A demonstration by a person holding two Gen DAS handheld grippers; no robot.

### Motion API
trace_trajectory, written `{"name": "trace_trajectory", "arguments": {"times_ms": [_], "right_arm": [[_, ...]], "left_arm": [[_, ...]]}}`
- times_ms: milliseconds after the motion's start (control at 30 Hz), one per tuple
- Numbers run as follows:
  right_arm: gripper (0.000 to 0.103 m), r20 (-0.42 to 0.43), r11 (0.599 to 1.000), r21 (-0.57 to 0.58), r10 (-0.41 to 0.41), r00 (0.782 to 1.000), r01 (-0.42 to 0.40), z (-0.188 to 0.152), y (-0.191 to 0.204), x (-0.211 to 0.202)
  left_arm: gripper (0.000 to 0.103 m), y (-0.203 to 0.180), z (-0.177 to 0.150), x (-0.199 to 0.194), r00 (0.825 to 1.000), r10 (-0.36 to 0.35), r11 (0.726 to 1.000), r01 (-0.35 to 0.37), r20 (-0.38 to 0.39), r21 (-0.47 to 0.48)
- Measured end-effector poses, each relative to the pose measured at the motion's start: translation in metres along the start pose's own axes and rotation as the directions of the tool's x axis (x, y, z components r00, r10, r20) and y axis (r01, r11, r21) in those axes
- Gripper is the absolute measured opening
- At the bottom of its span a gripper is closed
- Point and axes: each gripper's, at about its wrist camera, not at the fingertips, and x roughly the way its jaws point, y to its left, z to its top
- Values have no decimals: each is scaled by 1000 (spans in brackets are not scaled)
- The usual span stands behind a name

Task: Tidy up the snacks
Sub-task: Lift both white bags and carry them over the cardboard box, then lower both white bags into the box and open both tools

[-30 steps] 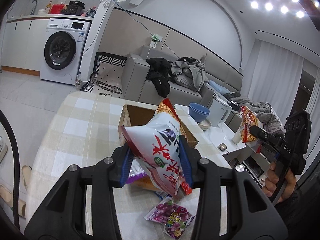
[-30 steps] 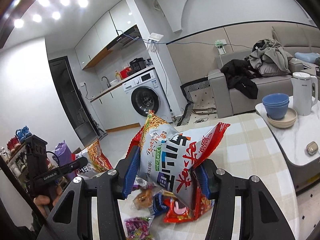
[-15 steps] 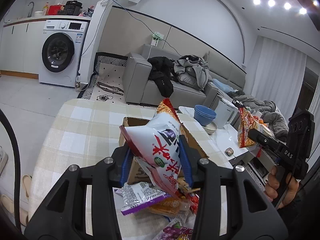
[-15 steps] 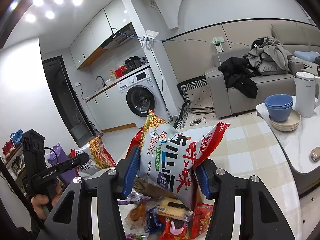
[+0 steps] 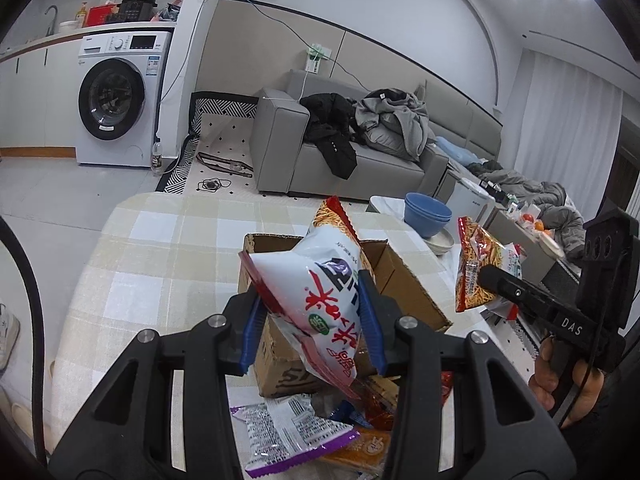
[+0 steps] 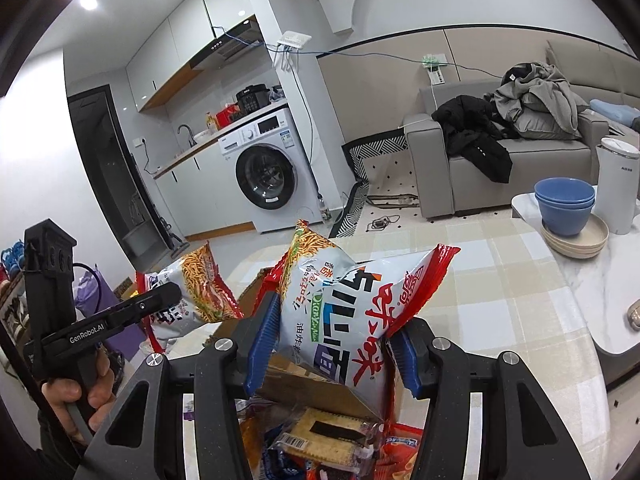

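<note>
Meanwhile the left gripper (image 5: 311, 326) was clamped on a white-and-red noodle snack bag (image 5: 316, 280) above the open cardboard box (image 5: 404, 284) on the checked tablecloth (image 5: 160, 248); the right gripper (image 6: 332, 344) pinched a matching snack bag (image 6: 352, 304) over the same box; loose snack packets (image 5: 288, 436) lay just before it.

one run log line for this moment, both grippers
left gripper: shut on snack bag | right gripper: shut on second snack bag | cardboard box: open, below both bags | loose snacks: on table
</note>
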Motion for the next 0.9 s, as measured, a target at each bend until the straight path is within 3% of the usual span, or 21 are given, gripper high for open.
{"name": "trace_trajectory", "arguments": {"times_ms": [367, 900], "right_arm": [[53, -72, 997, -63, -55, 996, 51, -6, -2, 45], [53, -140, 984, -155, -106, 985, 84, -17, 4, 92]], "left_arm": [[39, -7, -4, 69, 997, 27, 999, -24, -67, 48], [39, -3, -16, 124, 988, 69, 994, -56, -139, 93]]}}
